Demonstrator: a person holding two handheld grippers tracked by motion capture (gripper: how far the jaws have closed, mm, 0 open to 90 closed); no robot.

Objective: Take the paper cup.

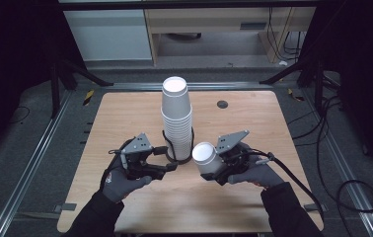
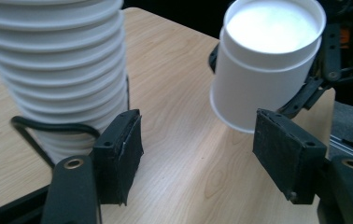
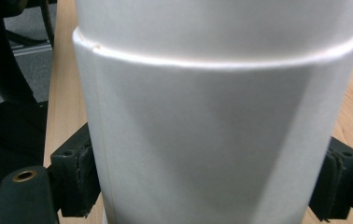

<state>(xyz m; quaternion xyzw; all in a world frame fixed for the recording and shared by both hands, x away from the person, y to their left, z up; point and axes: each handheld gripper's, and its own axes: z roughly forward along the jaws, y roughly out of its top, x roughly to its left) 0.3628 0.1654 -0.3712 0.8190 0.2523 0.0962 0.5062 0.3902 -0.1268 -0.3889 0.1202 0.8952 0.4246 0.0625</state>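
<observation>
Cup [image 1: 207,158] sits clamped in the right tool [image 1: 224,165], jaws pressed on both sides of its wall, so it's held off the surface [image 1: 253,123] and tipped: closed white base faces up and twd the camera, rim end points down and away into the tool. In the right gripper view the cup wall [image 3: 212,140] spans the gap betw the two pads, w/ a rim line across the top.

Key relation: cup stack [image 1: 176,118] stands upright just left of and slightly beyond the held cup, near but not touching. Stack is inverted cups nested one over another, bases up, seated in a black wire holder [image 1: 177,148] at its foot. Held cup's long axis is tilted, not yet parallel to the stack's vertical axis; right hand is plainly the nearer one for it.

Left tool [image 1: 167,167] is wide open, nothing in it, low by the stack's base on the left side; in the left gripper view the stack [image 2: 58,70] is beside its left pad and the held cup [image 2: 265,65] lies beyond the right pad.

Judgement: cup looks freshly separated or abt to be set down; can't tell which. Nothing visible inside any cup, since all show bases
</observation>
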